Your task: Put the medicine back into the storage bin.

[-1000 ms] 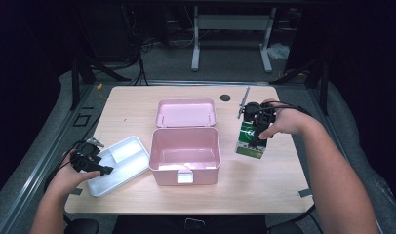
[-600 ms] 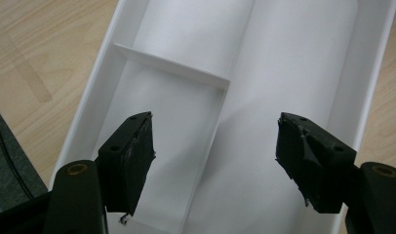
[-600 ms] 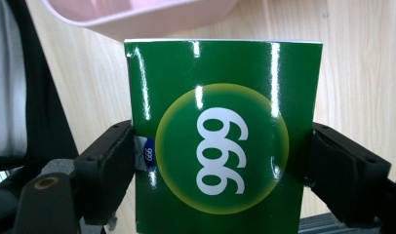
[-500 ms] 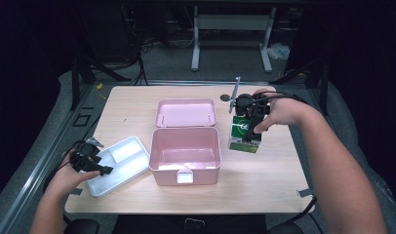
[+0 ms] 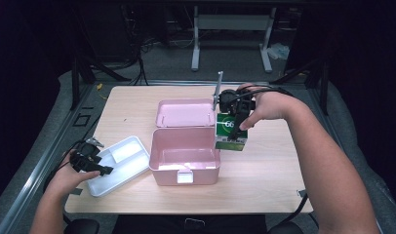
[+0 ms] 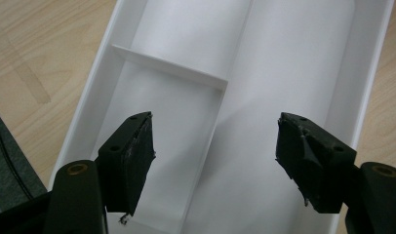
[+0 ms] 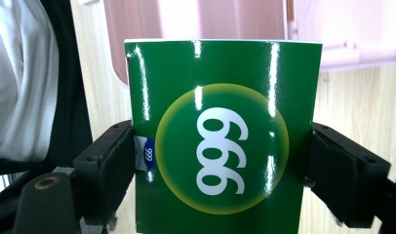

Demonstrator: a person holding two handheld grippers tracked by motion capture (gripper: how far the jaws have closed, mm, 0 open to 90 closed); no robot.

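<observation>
Wooden table [image 5: 264, 165], pale and rectangular, on a grey floor with cables and a metal stand behind.

Pink box [image 5: 185, 156] at the middle of the table, open, hinged lid [image 5: 185, 113] laid back flat toward the far edge; inside bare, a small pale latch on the near wall.

White tray [image 5: 119, 163] left of the pink box, just beside its near left corner, lying at a slant near the table's front left edge. Divided by thin walls into one long compartment and two shorter ones, as seen in the left gripper view [image 6: 137, 78].

Right forearm reaching in from the lower right, right hand [image 5: 264, 105] above the far right of the pink box. Right gripper [image 5: 237, 127] pointing down, jaws clamped on the two side edges of a green carton [image 5: 230, 132]. Carton lifted off the table, hanging upright just to the right of the pink box's right wall, roughly level with its hinge. In the right gripper view, carton [image 7: 220, 141] glossy green with a yellow-rimmed circle and white "999", seen upside down, squeezed between both black jaws; pink box behind it.

Left hand [image 5: 69, 173] at the front left corner of the table. Left gripper [image 5: 106, 170] low over the near end of the white tray, jaws spread wide apart, nothing between them.
</observation>
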